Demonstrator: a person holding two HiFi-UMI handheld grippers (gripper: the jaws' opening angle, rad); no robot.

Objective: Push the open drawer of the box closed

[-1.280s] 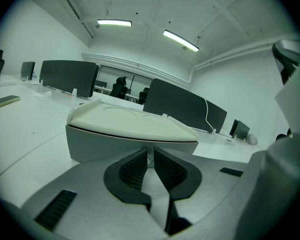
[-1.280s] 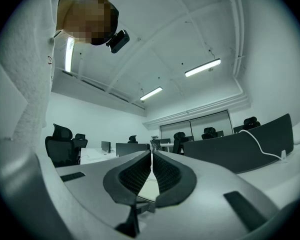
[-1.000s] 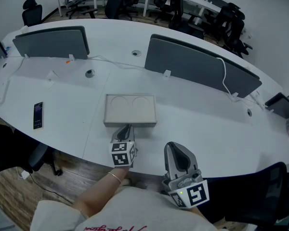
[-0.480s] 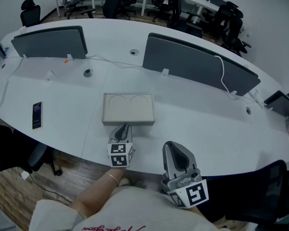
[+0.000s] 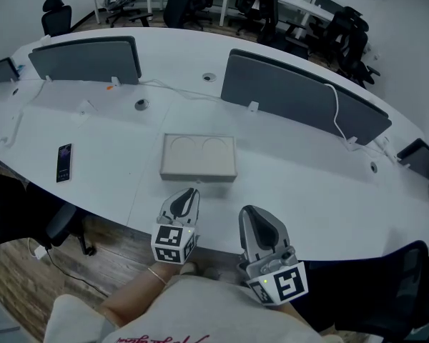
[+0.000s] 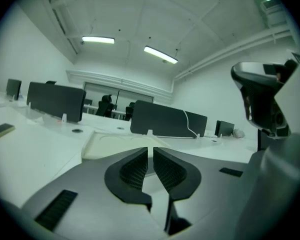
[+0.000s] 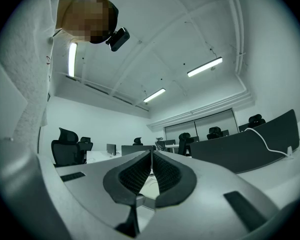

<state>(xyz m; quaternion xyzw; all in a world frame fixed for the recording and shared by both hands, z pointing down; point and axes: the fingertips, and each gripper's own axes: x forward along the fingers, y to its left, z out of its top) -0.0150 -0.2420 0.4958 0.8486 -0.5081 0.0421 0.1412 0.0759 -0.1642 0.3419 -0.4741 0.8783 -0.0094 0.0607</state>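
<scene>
nearest me, the right gripper [image 5: 252, 214] hangs by the table [image 5: 307, 184] edge, jaws pressed together on nothing, tilted up toward the ceiling. no part in this.

left gripper [image 5: 189, 194] – a second ago its tip was up against the front face of the box [image 5: 199, 156]; now it has backed off toward the person and sits just short of it, bare table between tip and box. jaws only a narrow slit apart and closing, nothing between them.

box lies mid-table straight ahead of the left gripper, flat, two circles pressed into its lid. front looks flush from above, no drawer lip sticking out that i can make out. my read: the push has been made, drawer in, and the pull-back is the retreat. task looks done or all but.

further out: phone [image 5: 64, 162] well left of the box, untouched. grey dividers [image 5: 300, 98] behind it, office chairs beyond.
</scene>
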